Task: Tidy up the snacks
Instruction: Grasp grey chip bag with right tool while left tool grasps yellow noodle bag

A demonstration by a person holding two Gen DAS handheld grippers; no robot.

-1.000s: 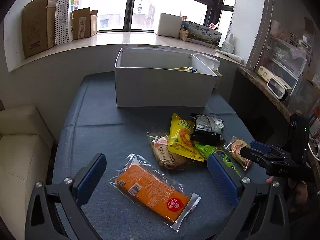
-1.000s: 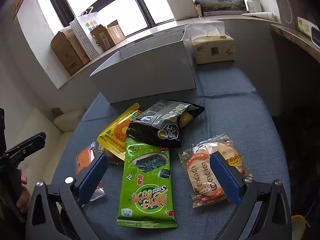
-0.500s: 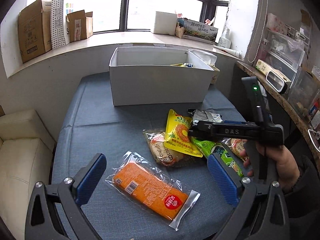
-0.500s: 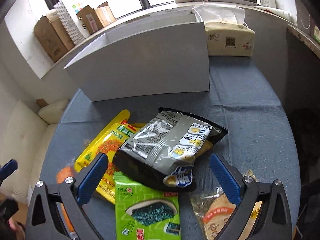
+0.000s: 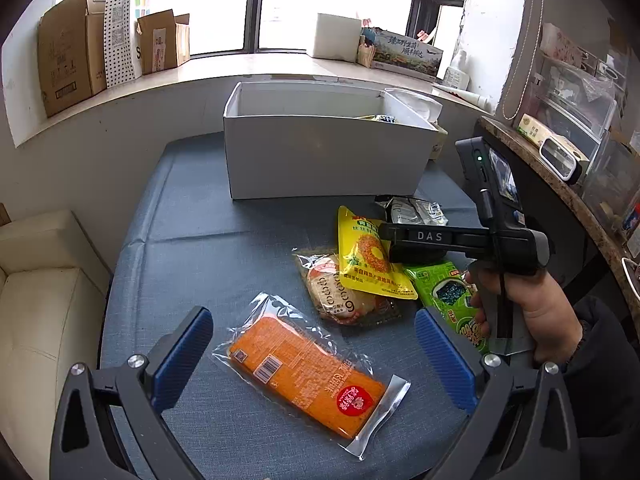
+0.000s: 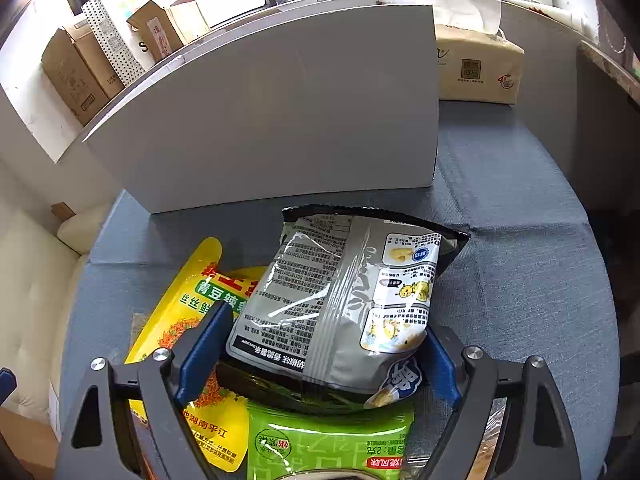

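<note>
My right gripper (image 6: 326,328) sits low over a grey and black chip bag (image 6: 340,300), its jaws closing with the bag between them. The blue pads (image 6: 204,348) stand at the bag's sides, and the bag is not visibly squeezed. Beneath the bag lie a yellow packet (image 6: 180,312) and a green seaweed packet (image 6: 328,440). In the left wrist view a hand holds the right gripper (image 5: 400,244) above that pile. My left gripper (image 5: 310,318) hangs open over an orange packet (image 5: 304,372) in clear wrap. A round bread packet (image 5: 332,292) lies beside it. The white box (image 5: 320,160) stands behind.
A tissue pack (image 6: 476,64) stands right of the white box. A cream sofa (image 5: 40,280) borders the blue-clothed table (image 5: 200,240) on the left. A cluttered shelf (image 5: 560,152) runs along the right. Cardboard boxes (image 5: 68,52) line the window sill.
My right gripper moved forward and down from the bread and seaweed packets to the chip bag, and its jaws narrowed around it. The left gripper hardly moved.
</note>
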